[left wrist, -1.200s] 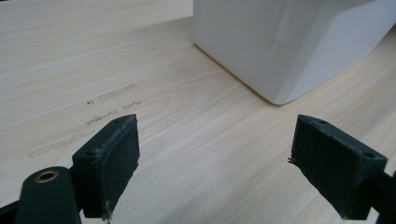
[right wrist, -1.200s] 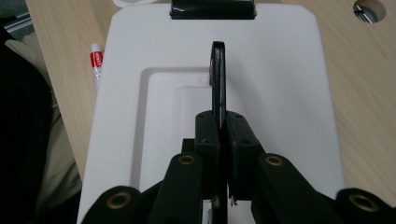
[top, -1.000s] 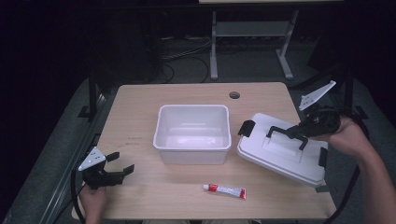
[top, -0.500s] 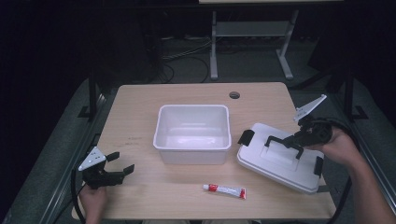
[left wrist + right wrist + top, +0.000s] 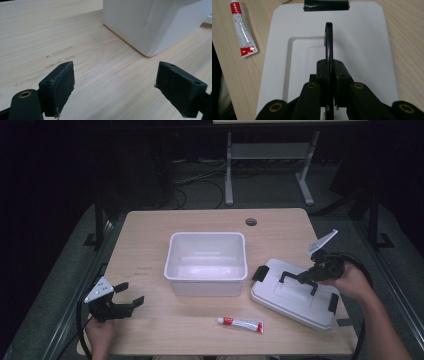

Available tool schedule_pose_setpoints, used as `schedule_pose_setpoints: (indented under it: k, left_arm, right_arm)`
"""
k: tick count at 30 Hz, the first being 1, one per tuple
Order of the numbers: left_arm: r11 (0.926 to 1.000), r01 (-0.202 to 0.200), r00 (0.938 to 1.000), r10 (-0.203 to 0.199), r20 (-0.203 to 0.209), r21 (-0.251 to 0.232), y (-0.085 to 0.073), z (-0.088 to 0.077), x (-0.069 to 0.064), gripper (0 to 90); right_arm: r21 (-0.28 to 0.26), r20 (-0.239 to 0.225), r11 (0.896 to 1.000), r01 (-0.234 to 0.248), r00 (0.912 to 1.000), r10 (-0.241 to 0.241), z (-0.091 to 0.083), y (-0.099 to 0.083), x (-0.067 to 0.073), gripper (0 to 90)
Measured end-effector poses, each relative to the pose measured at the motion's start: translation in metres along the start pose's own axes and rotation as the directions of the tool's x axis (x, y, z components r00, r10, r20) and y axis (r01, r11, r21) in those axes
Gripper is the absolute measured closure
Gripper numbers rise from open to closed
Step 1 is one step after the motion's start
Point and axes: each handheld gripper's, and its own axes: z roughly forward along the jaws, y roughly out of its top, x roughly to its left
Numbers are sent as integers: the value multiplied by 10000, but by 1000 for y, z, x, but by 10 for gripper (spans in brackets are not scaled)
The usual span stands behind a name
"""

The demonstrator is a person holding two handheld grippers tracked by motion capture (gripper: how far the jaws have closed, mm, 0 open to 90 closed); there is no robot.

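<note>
A white lid (image 5: 295,297) with black clips lies at the right of the table (image 5: 150,230), to the right of a white bin (image 5: 206,262). My right gripper (image 5: 312,272) is shut on the lid's thin black handle (image 5: 299,279). In the right gripper view the jaws (image 5: 331,67) pinch the upright handle (image 5: 328,37) over the lid (image 5: 362,50). My left gripper (image 5: 129,294) stands open near the front left corner with nothing between its fingers. In the left gripper view its gap (image 5: 115,85) faces bare wood, with the bin's corner (image 5: 155,22) beyond.
A red and white tube (image 5: 240,324) lies on the table in front of the bin, just left of the lid, also seen in the right gripper view as the tube (image 5: 243,32). A cable hole (image 5: 251,222) is at the table's back edge.
My right gripper has come down with the lid, which was raised and tilted and now sits low and flat on the table. The left gripper has stayed in place.
</note>
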Motion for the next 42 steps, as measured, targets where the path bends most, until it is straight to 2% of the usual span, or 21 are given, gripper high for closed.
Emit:
schedule_pose_setpoints:
  k: [8, 19, 23, 27, 34, 40, 42]
  left_arm:
    - [10000, 80, 10000, -80, -6, -13, 0, 0, 1, 147]
    - [9999, 122, 9999, -123, 20, 91, 0, 3, 0, 147]
    - [9999, 104, 9999, -104, 39, 98, 0, 3, 0, 147]
    - [9999, 87, 10000, -87, 47, 112, 0, 3, 0, 147]
    - [9999, 51, 10000, -52, 52, 124, 0, 3, -2, 147]
    - [9999, 91, 10000, -91, 13, 116, 0, 2, -2, 147]
    - [9999, 54, 10000, -54, 9, 96, 0, 2, -2, 147]
  right_arm:
    - [-31, -23, 9997, -255, 9997, 255, 13, -5, -2, 840]
    - [-156, -185, 9992, -356, 9992, 353, 14, -8, -3, 818]
    - [-505, -62, 9972, -555, 9985, 553, 5, -8, -3, 782]
    - [-730, 219, 9963, -453, 9987, 470, -8, -6, 1, 777]
    - [-678, 453, 9971, -334, 9983, 365, -19, -6, 11, 754]
    - [-562, 555, 9981, -270, 9980, 301, -21, -8, 19, 713]
    - [-692, 508, 9973, -247, 9983, 282, -22, -9, 22, 704]
